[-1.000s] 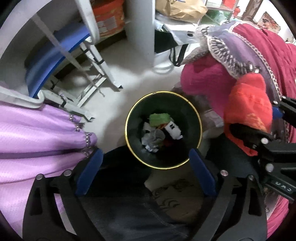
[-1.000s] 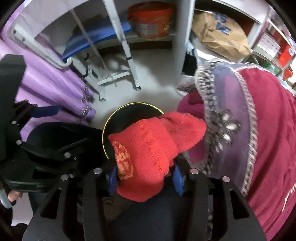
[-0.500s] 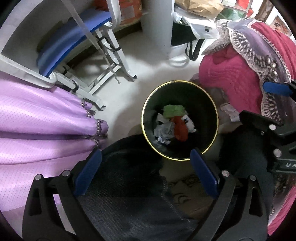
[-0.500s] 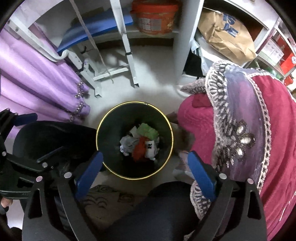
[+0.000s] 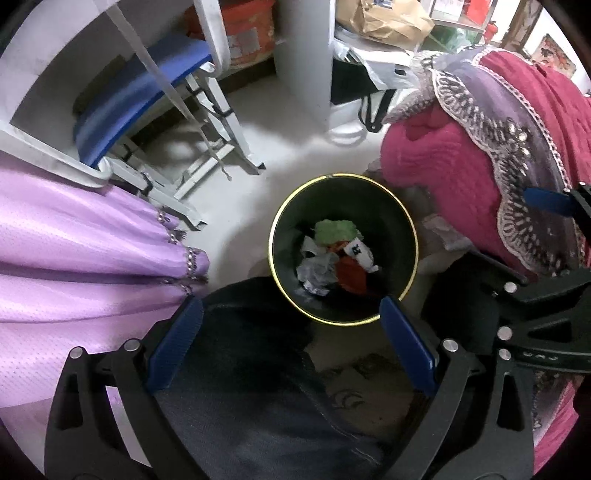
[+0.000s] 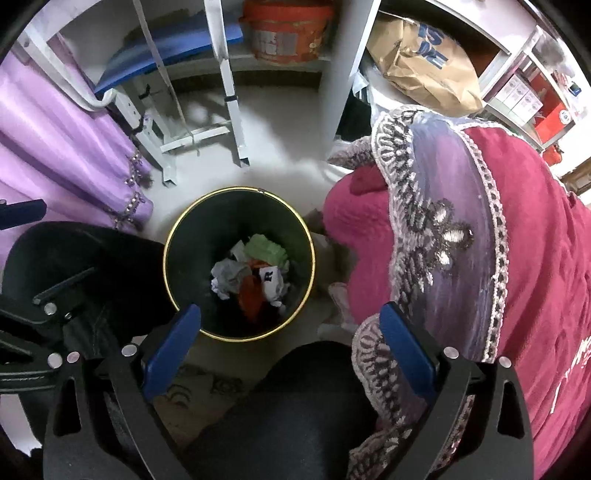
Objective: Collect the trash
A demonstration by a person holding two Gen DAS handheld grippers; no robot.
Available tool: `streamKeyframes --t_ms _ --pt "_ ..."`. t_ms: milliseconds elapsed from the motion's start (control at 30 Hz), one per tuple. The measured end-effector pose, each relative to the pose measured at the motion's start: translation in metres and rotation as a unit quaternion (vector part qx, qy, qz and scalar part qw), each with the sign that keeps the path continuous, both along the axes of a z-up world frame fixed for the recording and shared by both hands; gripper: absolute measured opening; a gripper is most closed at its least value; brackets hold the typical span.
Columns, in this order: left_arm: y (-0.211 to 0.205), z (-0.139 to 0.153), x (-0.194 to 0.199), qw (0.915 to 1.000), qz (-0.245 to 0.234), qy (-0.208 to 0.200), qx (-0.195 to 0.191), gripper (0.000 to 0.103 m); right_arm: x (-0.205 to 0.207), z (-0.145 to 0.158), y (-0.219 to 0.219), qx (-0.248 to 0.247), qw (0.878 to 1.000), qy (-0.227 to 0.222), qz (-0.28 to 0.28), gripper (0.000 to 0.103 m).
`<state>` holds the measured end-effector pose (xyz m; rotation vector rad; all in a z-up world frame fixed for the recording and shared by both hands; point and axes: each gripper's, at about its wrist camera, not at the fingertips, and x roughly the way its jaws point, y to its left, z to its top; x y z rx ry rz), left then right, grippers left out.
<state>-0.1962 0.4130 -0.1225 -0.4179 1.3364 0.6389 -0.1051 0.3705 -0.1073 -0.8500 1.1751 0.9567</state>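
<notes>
A black bin with a gold rim [image 5: 275, 218] [image 6: 170, 236] stands on the pale floor below both grippers. Inside lie a red knitted item [image 5: 349, 273] [image 6: 251, 295], a green piece [image 5: 332, 230] [image 6: 266, 249], crumpled grey paper [image 5: 314, 267] [image 6: 227, 277] and a white scrap [image 5: 360, 253] [image 6: 271, 282]. My left gripper [image 5: 291, 334] is open and empty above the bin's near edge. My right gripper [image 6: 290, 339] is open and empty above the bin's near right edge; it also shows at the right of the left wrist view [image 5: 546, 280].
Purple cloth [image 5: 74, 251] [image 6: 55, 147] hangs at left. A crimson and purple embroidered cloth [image 5: 480, 147] [image 6: 480, 221] lies at right. White metal frames with a blue pad [image 5: 144, 77] [image 6: 177, 48], an orange bucket [image 6: 288, 29] and a brown paper bag [image 6: 421, 62] stand behind the bin.
My right gripper has opened and let go of the red knitted item, which now lies in the bin. Both grippers have risen a little above the bin.
</notes>
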Motion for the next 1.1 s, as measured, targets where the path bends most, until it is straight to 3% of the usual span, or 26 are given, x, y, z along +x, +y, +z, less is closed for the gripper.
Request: streamKeyframes --t_ms 367,1100 --pt "-0.01 0.002 0.005 0.9994 -0.018 0.011 0.028 0.095 -0.002 0.002 -0.003 0.004 1.0 -0.002 0.005 0.093" --pt "-0.009 -0.003 0.004 0.9997 -0.017 0.014 0.014 0.095 -0.005 -0.004 -0.008 -0.005 1.0 0.003 -0.004 0.093"
